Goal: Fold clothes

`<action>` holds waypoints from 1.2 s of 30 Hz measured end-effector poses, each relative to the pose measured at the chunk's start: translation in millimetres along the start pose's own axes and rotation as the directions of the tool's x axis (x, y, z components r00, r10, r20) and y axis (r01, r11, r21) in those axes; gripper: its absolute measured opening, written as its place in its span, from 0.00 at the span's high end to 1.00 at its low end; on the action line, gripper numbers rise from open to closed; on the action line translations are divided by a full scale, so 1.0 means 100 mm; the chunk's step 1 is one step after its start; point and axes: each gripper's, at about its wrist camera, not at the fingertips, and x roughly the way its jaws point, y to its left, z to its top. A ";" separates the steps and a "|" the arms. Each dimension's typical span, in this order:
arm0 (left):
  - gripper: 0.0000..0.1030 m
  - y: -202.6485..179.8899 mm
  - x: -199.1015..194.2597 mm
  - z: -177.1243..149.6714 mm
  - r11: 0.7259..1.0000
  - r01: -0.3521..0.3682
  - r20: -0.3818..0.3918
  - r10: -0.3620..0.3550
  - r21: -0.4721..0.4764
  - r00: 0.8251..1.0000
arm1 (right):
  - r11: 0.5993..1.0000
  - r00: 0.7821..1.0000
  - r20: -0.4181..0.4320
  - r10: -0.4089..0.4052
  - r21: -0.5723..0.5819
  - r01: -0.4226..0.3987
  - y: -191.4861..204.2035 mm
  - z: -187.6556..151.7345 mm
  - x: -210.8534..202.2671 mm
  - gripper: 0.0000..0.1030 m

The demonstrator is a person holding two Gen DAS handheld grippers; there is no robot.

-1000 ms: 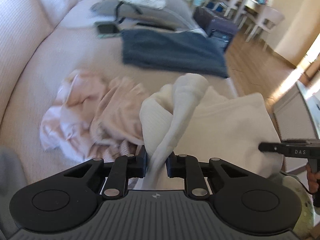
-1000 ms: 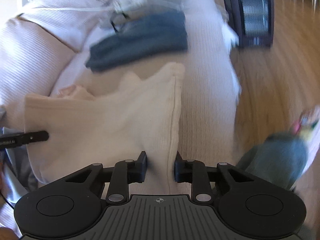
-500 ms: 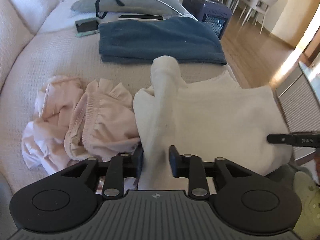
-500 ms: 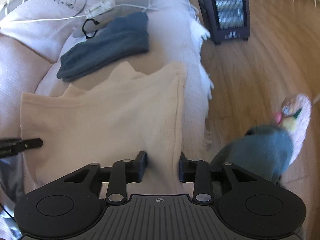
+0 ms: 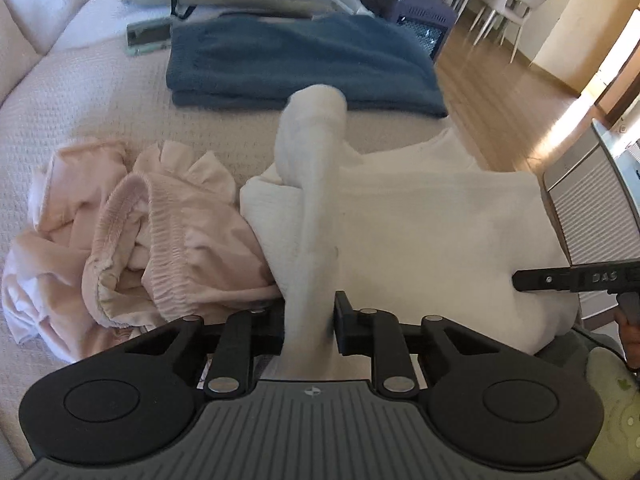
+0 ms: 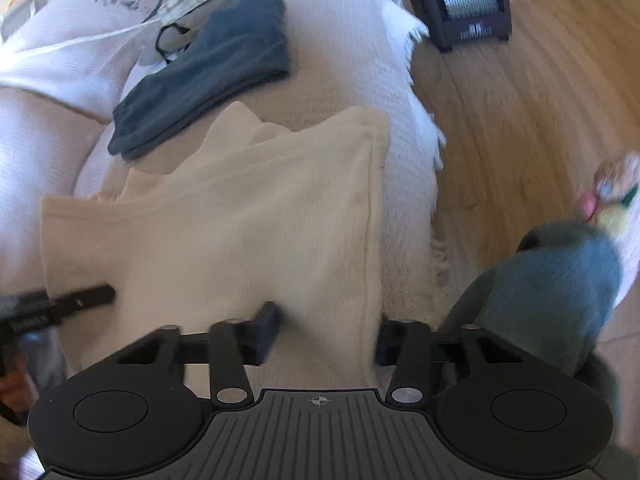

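A cream sweater lies spread over the front edge of the sofa, with one sleeve standing up in a roll. My left gripper grips that sleeve at its base, its jaws closing with the fabric filling the gap. In the right wrist view the same sweater runs under my right gripper. Its jaws stand apart and are closing, with the sweater's seamed side edge between them and the pads not pressing. Each gripper's finger shows at the other view's side: the right gripper and the left gripper.
A crumpled pink garment lies left of the sweater. A folded blue garment sits behind it, with a phone and cables further back. A dark heater stands on the wooden floor. A person's teal-socked foot is at the right.
Both grippers came down toward the sofa and the sweater now lies flatter. The right jaws spread wider around the sweater's edge. The left jaws still hold the sleeve.
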 end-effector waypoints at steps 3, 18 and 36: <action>0.83 0.00 -0.20 0.01 1.000 0.022 0.020 -0.022 0.017 1.000 | 0.999 0.999 0.043 -0.021 -0.032 0.023 0.09 -0.03 -0.18 0.74; 0.84 -0.17 -0.98 0.38 0.991 0.026 0.161 -0.046 0.129 0.986 | 0.987 0.950 0.311 0.033 -0.157 0.017 0.60 0.06 -1.28 0.75; 0.60 0.47 -0.66 -0.24 0.993 -0.115 -0.025 0.114 -0.041 0.993 | 0.986 0.999 0.031 -0.035 -0.161 0.040 0.55 -0.08 -0.11 0.70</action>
